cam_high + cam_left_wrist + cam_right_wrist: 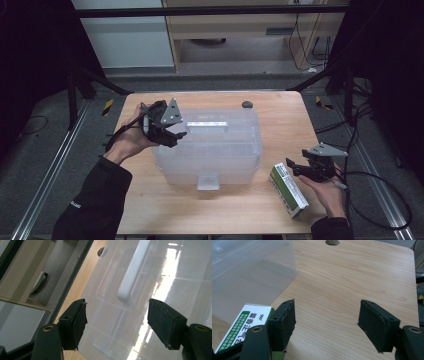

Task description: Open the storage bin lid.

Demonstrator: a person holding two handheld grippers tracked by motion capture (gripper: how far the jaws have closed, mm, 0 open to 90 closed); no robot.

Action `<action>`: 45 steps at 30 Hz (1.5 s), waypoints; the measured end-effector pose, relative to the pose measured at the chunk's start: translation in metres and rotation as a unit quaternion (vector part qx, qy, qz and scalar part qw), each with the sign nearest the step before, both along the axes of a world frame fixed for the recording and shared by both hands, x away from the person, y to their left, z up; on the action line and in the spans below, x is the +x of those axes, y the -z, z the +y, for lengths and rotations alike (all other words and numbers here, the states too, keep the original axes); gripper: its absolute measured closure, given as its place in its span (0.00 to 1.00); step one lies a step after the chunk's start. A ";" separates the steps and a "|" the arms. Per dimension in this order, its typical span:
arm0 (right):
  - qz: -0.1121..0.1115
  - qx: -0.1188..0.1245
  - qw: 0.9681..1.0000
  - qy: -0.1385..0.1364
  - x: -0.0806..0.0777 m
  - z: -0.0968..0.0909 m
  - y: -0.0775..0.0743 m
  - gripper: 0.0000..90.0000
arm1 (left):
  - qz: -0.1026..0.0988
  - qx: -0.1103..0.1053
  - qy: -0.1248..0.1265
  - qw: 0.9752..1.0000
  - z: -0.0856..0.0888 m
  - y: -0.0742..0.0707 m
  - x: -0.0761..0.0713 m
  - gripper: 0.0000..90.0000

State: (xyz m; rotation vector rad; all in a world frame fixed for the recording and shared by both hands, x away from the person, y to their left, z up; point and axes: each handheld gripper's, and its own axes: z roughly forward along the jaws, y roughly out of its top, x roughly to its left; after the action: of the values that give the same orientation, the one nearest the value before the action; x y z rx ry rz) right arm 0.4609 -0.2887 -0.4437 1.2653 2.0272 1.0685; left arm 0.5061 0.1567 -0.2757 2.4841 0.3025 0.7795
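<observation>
Looking down from the high view, we see a clear plastic storage box with a lid standing in the middle of the wooden worktop, its white handle lying flat along the top and a latch on its near side. Our left gripper hangs over the box's far left corner, held in the left hand. In the left gripper view its two black jaws stand wide apart with nothing between them; the lid and the near end of the white handle lie beyond them, and we cannot tell whether the pads touch the lid.

Our right gripper sits near the right edge of the worktop, well apart from the box, held in the right hand. Its jaws are likewise spread wide and hold nothing; in the right gripper view only bare wood shows between them. A green and white carton lies flat on the worktop just left of that gripper, at the near right of the storage box. In the right gripper view the carton shows beside the left jaw, with the box wall farther off. A round cable hole sits at the far edge of the worktop.
</observation>
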 end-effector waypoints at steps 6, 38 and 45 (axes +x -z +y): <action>0.002 -0.001 1.000 -0.003 0.000 0.001 0.000 0.33 | 0.002 0.005 0.009 1.000 -0.009 0.000 0.002 0.35; 0.009 -0.004 1.000 -0.006 0.001 0.001 0.004 0.34 | 0.015 0.047 0.040 0.998 -0.037 0.011 0.019 0.45; 0.011 -0.004 1.000 -0.006 0.002 0.001 0.004 0.34 | 0.018 0.058 0.044 0.997 -0.039 0.014 0.021 0.51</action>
State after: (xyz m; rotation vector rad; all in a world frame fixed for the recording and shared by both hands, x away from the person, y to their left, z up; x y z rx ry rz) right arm 0.4626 -0.2876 -0.4478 1.2686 2.0554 1.0551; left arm 0.5275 0.1180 -0.2892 2.6021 0.1643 0.7361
